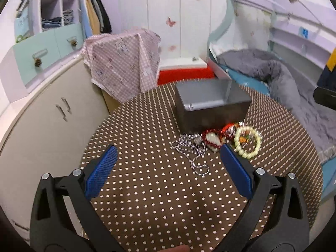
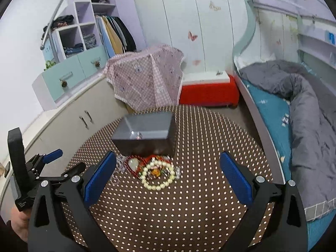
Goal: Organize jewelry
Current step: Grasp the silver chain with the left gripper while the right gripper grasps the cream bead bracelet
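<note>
Both ur tongs, left (image 1: 168, 155) & right (image 2: 168, 163), gape wide w/ nothing held; jewelry pile (image 2: 151, 168) sits touching the grey box (image 2: 145, 134) on desk (image 2: 189, 210), prob for quick drops.

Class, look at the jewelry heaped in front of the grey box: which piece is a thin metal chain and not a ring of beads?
The silver chain, at the heap's left end: fine links trailing loose, while the pearl bracelet and red bracelet are beaded loops.

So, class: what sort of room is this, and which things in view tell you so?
Most likely a bedroom: a bunk bed with a grey duvet, an open wardrobe of hanging clothes, and butterfly stickers on the cupboard doors.
</note>
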